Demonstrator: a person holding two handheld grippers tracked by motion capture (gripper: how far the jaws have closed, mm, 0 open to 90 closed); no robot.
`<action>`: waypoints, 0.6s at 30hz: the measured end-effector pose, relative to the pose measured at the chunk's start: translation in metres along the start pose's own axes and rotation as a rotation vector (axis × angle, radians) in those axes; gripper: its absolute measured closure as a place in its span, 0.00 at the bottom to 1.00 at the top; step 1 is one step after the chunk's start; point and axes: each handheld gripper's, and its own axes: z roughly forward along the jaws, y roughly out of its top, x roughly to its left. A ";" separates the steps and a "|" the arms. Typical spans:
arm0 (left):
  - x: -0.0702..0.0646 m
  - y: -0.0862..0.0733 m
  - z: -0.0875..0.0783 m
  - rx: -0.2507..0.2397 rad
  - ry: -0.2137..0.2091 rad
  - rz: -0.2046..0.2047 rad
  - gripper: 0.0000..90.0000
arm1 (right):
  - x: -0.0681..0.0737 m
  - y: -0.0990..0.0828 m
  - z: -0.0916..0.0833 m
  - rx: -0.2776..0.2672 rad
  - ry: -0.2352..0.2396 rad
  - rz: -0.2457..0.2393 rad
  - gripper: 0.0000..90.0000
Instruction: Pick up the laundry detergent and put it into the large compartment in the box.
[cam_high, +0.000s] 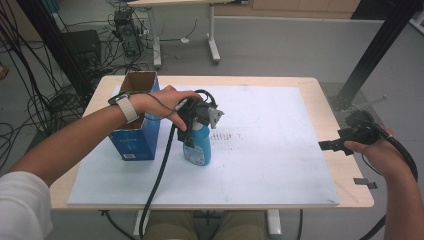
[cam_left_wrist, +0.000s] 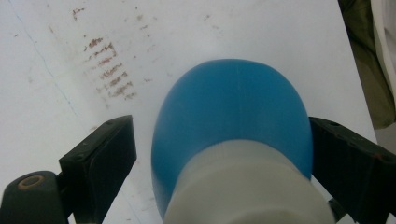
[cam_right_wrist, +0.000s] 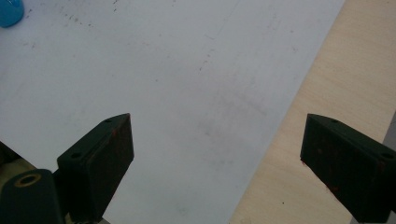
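A blue bottle (cam_high: 198, 149) with a white top stands upright on the white mat (cam_high: 280, 165), left of centre. My left gripper (cam_high: 193, 134) comes down over it from above. In the left gripper view the bottle (cam_left_wrist: 233, 107) sits between the jaws of the left gripper (cam_left_wrist: 219, 123); the right jaw lies against its side, while a gap of mat shows at the left jaw. My right gripper (cam_high: 331, 146) rests at the table's right edge. Its jaws (cam_right_wrist: 217, 121) stand wide apart over the mat's border with nothing between them. The bottle's blue (cam_right_wrist: 10, 11) shows far off there.
An open-topped blue carton (cam_high: 135, 135) stands just left of the bottle, under the left wrist. Reddish smudges (cam_high: 225, 136) mark the mat right of the bottle. Bare wooden table (cam_high: 350, 172) borders the mat. The left gripper's cable (cam_high: 157, 185) trails to the front edge.
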 end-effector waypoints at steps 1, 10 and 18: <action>0.000 0.001 0.001 0.004 0.001 0.001 0.12 | 0.000 0.000 0.000 0.000 0.000 0.000 0.11; -0.002 0.003 0.005 0.008 0.012 0.006 0.16 | 0.002 0.000 -0.003 -0.004 -0.010 0.002 0.11; -0.003 0.003 0.006 0.009 0.017 0.015 0.23 | 0.001 -0.001 -0.003 -0.003 -0.011 0.006 0.11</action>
